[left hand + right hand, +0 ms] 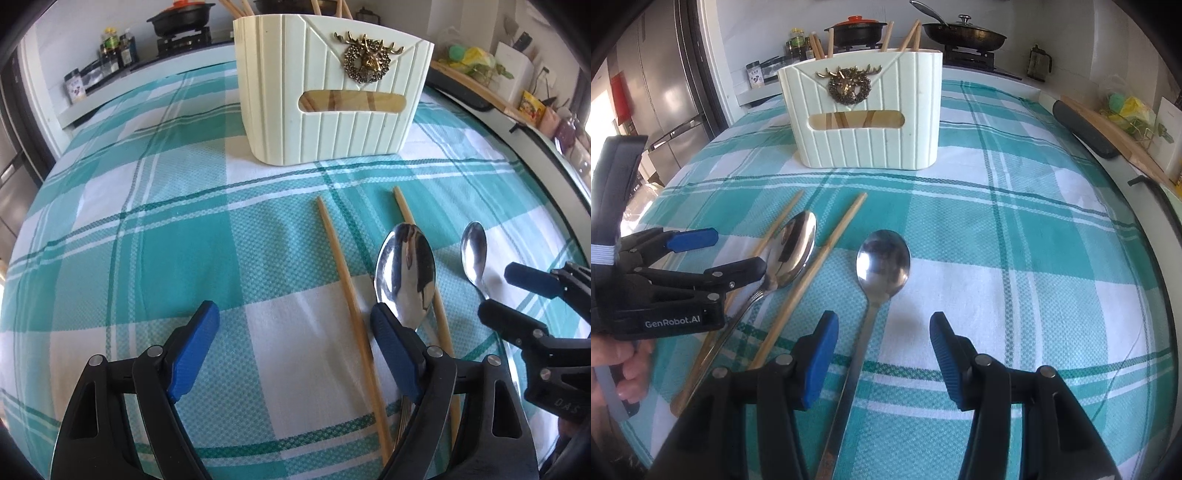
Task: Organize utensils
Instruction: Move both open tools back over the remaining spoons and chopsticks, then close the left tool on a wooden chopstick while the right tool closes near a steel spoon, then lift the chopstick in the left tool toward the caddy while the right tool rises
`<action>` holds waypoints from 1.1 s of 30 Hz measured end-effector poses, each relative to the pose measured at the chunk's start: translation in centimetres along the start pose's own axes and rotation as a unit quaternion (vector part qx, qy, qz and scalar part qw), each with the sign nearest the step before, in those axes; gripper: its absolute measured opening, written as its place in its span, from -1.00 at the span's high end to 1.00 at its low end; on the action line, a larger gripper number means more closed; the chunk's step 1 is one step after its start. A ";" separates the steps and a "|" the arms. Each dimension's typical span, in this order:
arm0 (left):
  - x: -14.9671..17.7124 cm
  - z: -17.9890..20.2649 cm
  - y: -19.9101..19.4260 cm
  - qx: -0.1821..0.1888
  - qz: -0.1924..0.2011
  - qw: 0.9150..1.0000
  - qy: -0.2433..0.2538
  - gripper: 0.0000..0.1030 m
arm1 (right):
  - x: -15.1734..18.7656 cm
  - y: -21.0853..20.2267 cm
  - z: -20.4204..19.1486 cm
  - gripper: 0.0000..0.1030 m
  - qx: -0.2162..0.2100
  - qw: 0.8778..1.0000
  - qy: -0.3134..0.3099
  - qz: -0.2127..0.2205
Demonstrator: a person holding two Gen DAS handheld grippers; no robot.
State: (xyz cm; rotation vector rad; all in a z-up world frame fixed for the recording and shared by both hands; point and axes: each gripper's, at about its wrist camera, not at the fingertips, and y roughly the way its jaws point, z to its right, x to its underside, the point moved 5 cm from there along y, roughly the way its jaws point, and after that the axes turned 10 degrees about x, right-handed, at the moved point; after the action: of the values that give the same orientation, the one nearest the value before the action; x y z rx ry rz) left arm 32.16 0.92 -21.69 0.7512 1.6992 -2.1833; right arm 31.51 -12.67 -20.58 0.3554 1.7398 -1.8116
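The tabletop [1052,258], covered by a teal-and-white checked woven cloth, carries every item. The cloth is soft and can ruck under a dragged tip.

The cream ribbed plastic utensil caddy with a brass stag emblem [864,122] stands upright near the far edge of the tabletop, with wooden sticks already rising from its top. It looks light and rigid; a sideways push could probably slide it on the cloth.

The two bare wooden chopsticks [347,280] lie flat toward the near edge, roughly parallel, with their ends pointing at the caddy. They are judged light, stiff and thin, and likely to roll. Take hold near mid-length, across the shaft.

The large polished steel spoon [404,273] lies between the chopsticks, bowl toward the caddy. The smaller polished steel spoon [882,266] lies beside them, handle toward the near edge. Both are judged hard, smooth and slippery. Grip the flat handle just behind the bowl, not the curved bowl.

The left tongs [293,332] are spread wide and empty, astride one chopstick, with one pad beside the large spoon's neck. The right tongs [884,345] are part-spread and empty, straddling the smaller spoon's handle without contact.
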 end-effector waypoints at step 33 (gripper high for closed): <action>-4.6 0.5 -10.5 0.095 0.140 0.985 -0.033 0.93 | -3.0 -5.8 2.6 0.92 -0.039 0.995 0.022 0.094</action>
State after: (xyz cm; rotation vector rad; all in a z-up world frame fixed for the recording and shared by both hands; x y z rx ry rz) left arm 30.48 2.83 -10.45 0.8941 1.2786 -2.1632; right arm 31.01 -14.75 -13.84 0.5127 1.7391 -1.6093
